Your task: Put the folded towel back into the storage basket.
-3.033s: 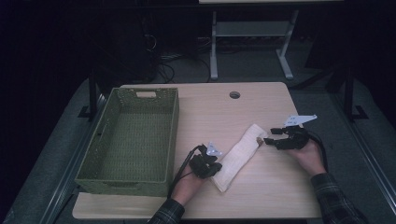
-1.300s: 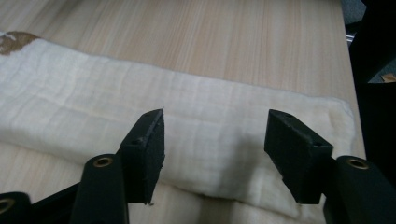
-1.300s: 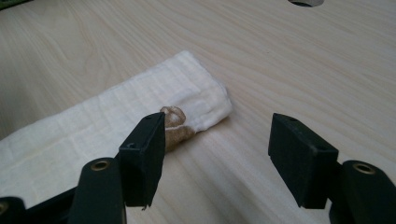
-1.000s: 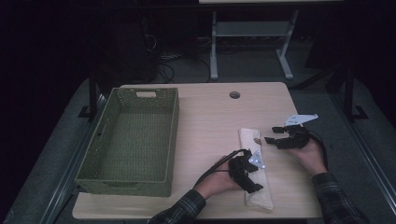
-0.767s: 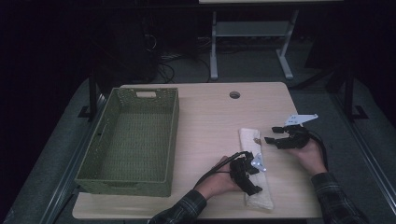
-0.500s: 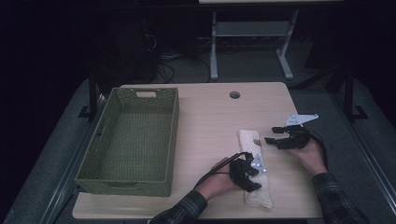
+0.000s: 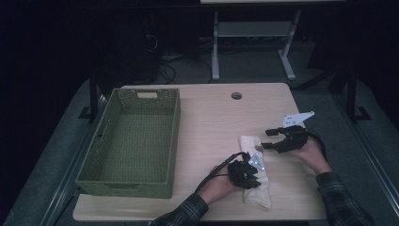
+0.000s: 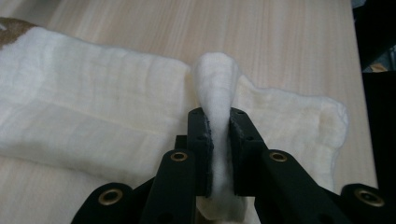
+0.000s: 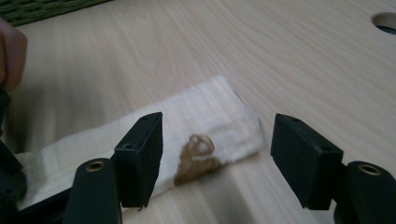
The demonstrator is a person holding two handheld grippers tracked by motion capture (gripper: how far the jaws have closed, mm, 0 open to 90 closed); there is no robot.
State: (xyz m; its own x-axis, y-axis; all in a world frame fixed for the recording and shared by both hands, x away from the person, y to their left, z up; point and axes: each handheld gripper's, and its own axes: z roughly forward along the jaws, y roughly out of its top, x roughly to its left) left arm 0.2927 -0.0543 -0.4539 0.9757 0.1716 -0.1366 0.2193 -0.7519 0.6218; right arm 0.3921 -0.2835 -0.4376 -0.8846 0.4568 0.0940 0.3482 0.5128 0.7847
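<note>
A cream folded cloth [image 7: 249, 142] with a brown mark [image 9: 196, 156] lies on the wooden table [image 7: 211, 117], right of centre. My left gripper [image 7: 251, 176] rests on the cloth's near half. Its jaws have just been closing and now pinch a raised fold of the cloth [image 8: 217, 93] between the pads. My right gripper [image 7: 267, 141] hovers at the cloth's far end, pointing left, its jaws open on either side of that end [image 9: 217, 140] without touching it.
A green woven basket [image 7: 174, 132] stands empty on the table's left half. A round cable hole [image 7: 236, 95] sits near the far edge. The table's near edge is close behind the cloth. A metal stand [image 7: 254, 33] is beyond the table.
Since three seconds ago the cloth has swung from a slant to run near-to-far, and my left hand has shifted right along it. The right hand has stayed put.
</note>
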